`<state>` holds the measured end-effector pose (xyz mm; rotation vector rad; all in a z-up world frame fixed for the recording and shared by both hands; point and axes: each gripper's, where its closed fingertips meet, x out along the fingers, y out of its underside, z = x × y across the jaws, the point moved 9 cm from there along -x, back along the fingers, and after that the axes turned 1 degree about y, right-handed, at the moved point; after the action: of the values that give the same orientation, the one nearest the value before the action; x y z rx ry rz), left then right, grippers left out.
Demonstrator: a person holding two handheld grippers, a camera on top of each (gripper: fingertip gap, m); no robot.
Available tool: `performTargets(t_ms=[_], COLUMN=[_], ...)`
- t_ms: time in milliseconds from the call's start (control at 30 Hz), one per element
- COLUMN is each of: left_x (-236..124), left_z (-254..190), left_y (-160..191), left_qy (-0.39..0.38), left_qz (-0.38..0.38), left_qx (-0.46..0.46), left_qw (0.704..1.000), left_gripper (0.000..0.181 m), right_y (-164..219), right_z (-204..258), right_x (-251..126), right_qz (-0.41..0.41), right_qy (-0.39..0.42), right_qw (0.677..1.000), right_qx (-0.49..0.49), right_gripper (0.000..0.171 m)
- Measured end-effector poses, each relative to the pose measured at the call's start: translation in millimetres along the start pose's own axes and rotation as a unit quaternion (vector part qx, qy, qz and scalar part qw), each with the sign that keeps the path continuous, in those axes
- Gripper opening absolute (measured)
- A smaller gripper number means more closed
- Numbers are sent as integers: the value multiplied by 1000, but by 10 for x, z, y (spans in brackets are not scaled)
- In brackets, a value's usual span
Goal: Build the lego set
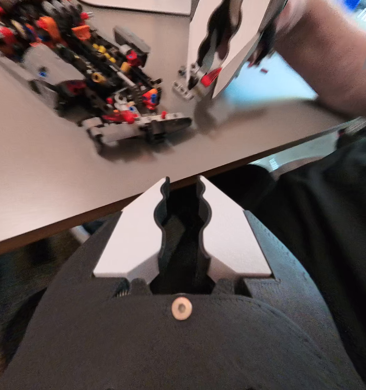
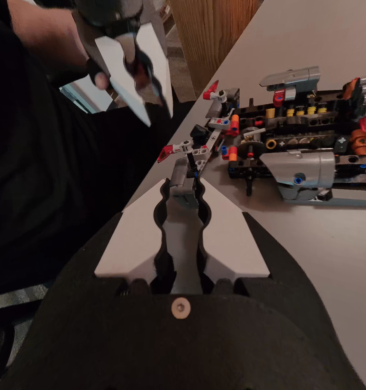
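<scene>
The partly built lego car (image 1: 97, 71), black with grey panels and red, orange and yellow parts, lies on the grey table (image 1: 30, 190). It also shows in the right wrist view (image 2: 294, 137). My right gripper (image 2: 183, 181) is shut on the grey end of a small sub-assembly (image 2: 183, 192) with white connectors and a red translucent tip (image 2: 167, 153). It holds this just above the table, close to the car's near end. In the left wrist view the right gripper (image 1: 203, 84) and the sub-assembly stand apart from the car. My left gripper (image 1: 183, 179) is open and empty, off the table's front edge.
The table's front edge (image 1: 220, 158) runs diagonally. A person's bare forearm (image 1: 325, 52) and dark clothing (image 2: 40, 168) are close by. A matching red-tipped part (image 2: 211, 92) sits on the car's far corner. A wooden panel (image 2: 209, 31) stands beyond the table. The left gripper (image 2: 160, 118) shows blurred.
</scene>
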<state>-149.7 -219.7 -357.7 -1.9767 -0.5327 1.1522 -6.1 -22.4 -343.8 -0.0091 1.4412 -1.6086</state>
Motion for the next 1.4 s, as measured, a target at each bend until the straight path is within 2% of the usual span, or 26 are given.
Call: performTargets(t_ms=[100,267,400,633,733,833,967,1033,1100,1400], left_x=[157,209,254,272,285,300,310,312,325,343], left_z=[-145,-170,-180,-187,-204,-197,-215,-224,-240,-251], left_y=[-30,-198,-237,-218,-221,-222,-253,-286,-320,-368], left_qy=[59,105,145,217,222,219,207,203,196,156], left_qz=[-59,-170,-197,-232,-230,-223,-209,-203,-193,-170], left_qx=[-82,-171,-215,-266,-263,-260,-227,-205,-177,-114], left_qw=[993,965,946,910,910,914,928,936,945,966], left_gripper=[24,22,21,17,7,5,5,5,5,5], right_y=[-22,-70,-87,-118,-142,-120,-119,-149,-224,-276], right_z=[141,389,532,716,756,757,749,645,558,303], right_x=[57,64,70,164,176,202,90,-35,-102,76], right_qz=[-31,-103,-124,-87,-85,-69,-86,-104,-124,-116], right_qy=[24,41,68,124,139,150,90,86,42,-75], right_qw=[999,994,989,981,976,975,987,988,991,988], right_qx=[-5,-16,-45,-125,-144,-149,-102,-69,-21,69], right_gripper=[22,22,22,22,22,23,36,29,27,12])
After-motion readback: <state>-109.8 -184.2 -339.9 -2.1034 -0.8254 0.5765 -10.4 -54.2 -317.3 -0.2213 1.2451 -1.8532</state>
